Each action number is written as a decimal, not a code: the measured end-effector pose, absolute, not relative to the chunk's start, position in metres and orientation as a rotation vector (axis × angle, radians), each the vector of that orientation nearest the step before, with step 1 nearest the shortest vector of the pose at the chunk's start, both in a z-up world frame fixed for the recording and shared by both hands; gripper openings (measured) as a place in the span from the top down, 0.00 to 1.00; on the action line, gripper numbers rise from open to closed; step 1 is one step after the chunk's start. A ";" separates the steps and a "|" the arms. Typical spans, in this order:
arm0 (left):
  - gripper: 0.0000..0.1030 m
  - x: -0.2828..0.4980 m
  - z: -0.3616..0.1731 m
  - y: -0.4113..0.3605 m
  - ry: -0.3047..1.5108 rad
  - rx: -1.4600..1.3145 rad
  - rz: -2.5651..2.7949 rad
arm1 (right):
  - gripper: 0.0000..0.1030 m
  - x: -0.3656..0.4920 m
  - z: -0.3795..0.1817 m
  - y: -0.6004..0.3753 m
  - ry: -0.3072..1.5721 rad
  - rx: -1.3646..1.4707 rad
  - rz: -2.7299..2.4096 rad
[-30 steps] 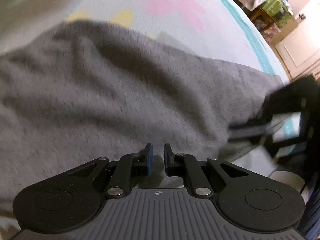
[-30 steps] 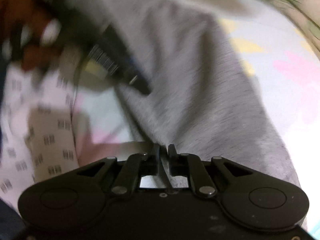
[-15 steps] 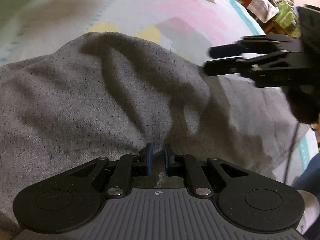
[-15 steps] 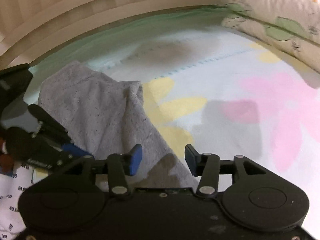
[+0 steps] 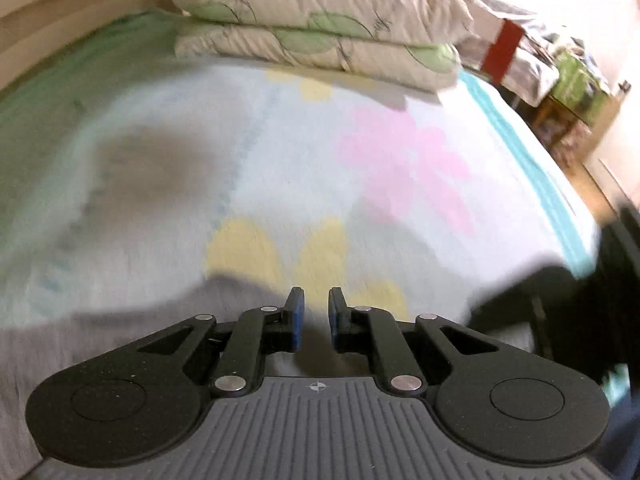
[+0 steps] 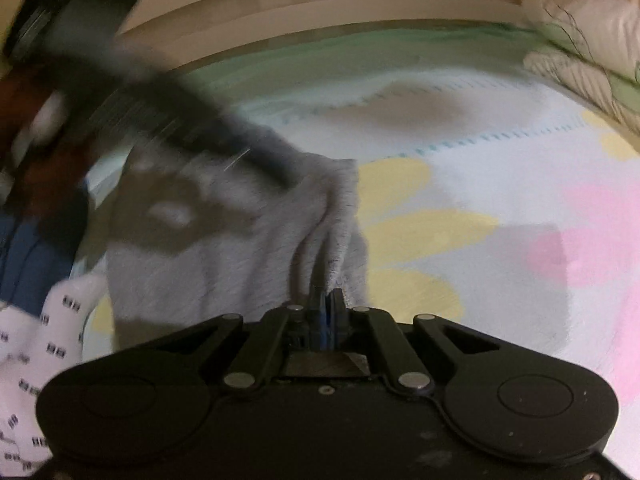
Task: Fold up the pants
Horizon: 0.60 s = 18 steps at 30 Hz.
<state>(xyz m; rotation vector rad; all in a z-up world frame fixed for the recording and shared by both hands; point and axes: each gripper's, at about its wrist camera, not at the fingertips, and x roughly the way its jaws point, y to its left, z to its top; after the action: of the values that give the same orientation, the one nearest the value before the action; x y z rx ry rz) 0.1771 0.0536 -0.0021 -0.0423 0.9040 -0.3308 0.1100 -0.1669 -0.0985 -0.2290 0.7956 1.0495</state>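
Grey jersey pants (image 6: 224, 264) lie bunched on the bed at the lower left of the right wrist view, and in the left wrist view show as a grey band along the lower left edge; the knit looks soft, light and limp, so by my judgement it will sag and crease wherever it is not supported, slide little on the sheet, and break under no handling; the best hold is a hem or a folded edge, pinched through all layers so none slips free; the right gripper (image 6: 326, 312) has its fingers closed on a ridge of the cloth at lower centre, pleats running up from the pinch; the left gripper (image 5: 316, 318) has its fingers a little apart and opening, and no cloth can be seen pressed between them, the pants passing just below; it shows in the right wrist view as a dark blur at upper left; the bedsheet (image 5: 280, 152) is pale with yellow and pink flower shapes and a teal border (image 5: 532, 160); two stacked pillows (image 5: 320, 20) sit at upper centre; a wooden headboard (image 6: 320, 4) curves across the top; cluttered shelves (image 5: 568, 80) stand at upper right.
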 end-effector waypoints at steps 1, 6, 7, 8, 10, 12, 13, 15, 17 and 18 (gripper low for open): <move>0.76 0.183 -0.002 0.051 0.900 -0.041 -0.319 | 0.96 0.103 -0.099 -0.166 0.786 -0.245 1.046; 0.76 0.199 -0.017 0.035 0.950 0.014 -0.300 | 0.96 0.069 -0.099 -0.161 0.736 -0.329 1.016; 0.76 0.200 -0.023 0.033 0.965 0.037 -0.301 | 0.96 0.065 -0.102 -0.157 0.737 -0.347 1.016; 0.76 0.203 -0.029 0.036 0.980 0.058 -0.297 | 0.96 0.062 -0.103 -0.158 0.739 -0.359 1.017; 0.76 0.202 -0.040 0.038 1.015 0.104 -0.249 | 0.95 0.058 -0.108 -0.153 0.744 -0.380 1.023; 0.76 0.195 -0.053 0.046 1.043 0.125 -0.194 | 0.94 0.053 -0.106 -0.157 0.744 -0.389 1.025; 0.76 0.192 -0.058 0.051 1.051 0.123 -0.179 | 0.91 0.053 -0.105 -0.159 0.744 -0.382 1.025; 0.75 0.184 -0.064 0.060 1.050 0.105 -0.180 | 0.90 0.059 -0.101 -0.160 0.747 -0.350 1.025; 0.75 0.177 -0.063 0.063 1.030 0.102 -0.182 | 0.89 0.069 -0.092 -0.171 0.751 -0.280 1.011; 0.75 0.175 -0.062 0.063 1.024 0.101 -0.180 | 0.89 0.076 -0.087 -0.177 0.752 -0.230 1.000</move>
<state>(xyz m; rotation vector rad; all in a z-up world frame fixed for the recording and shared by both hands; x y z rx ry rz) 0.1746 0.0633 -0.0621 0.1012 1.0242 -0.1799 0.0760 -0.1767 -0.0865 -0.2300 0.7523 1.0004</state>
